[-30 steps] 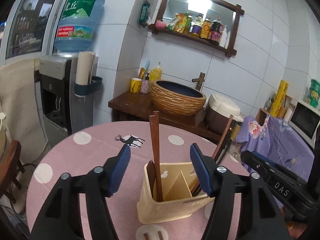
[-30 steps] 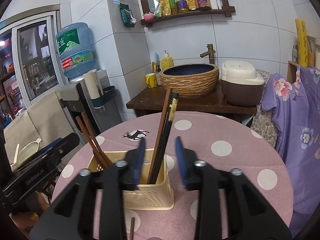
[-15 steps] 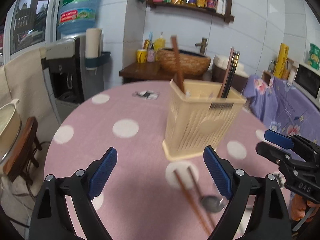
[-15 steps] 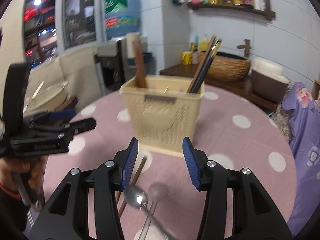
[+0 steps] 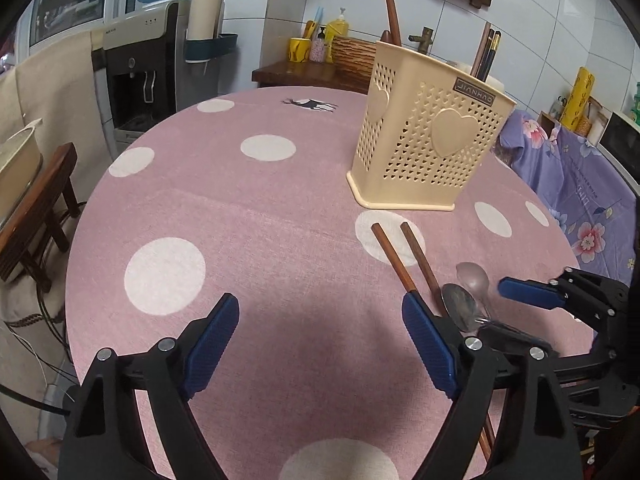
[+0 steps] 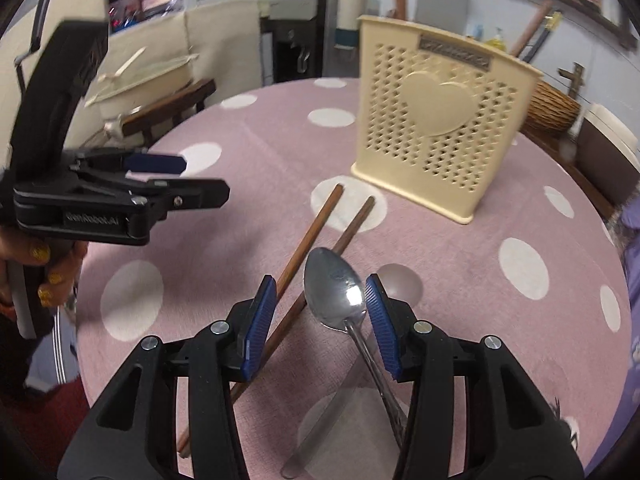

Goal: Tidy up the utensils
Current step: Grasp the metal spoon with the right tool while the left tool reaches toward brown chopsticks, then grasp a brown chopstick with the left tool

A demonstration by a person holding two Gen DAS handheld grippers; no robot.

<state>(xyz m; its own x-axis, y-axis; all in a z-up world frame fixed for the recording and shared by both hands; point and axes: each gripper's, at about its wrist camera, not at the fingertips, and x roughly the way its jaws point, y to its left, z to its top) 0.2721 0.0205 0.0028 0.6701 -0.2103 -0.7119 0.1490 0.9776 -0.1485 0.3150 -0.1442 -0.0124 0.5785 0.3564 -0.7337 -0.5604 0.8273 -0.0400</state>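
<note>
Both grippers lower, nearer spoon (image 6: 334,292)

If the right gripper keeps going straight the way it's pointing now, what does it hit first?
Most likely the metal spoon: its bowl lies between the open fingers of the right gripper, untouched. The wooden chopsticks lie just left of that line. Depth is hard to judge.

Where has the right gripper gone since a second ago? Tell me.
Yes: the right gripper has dropped from above the holder down to the spoon on the table.
</note>
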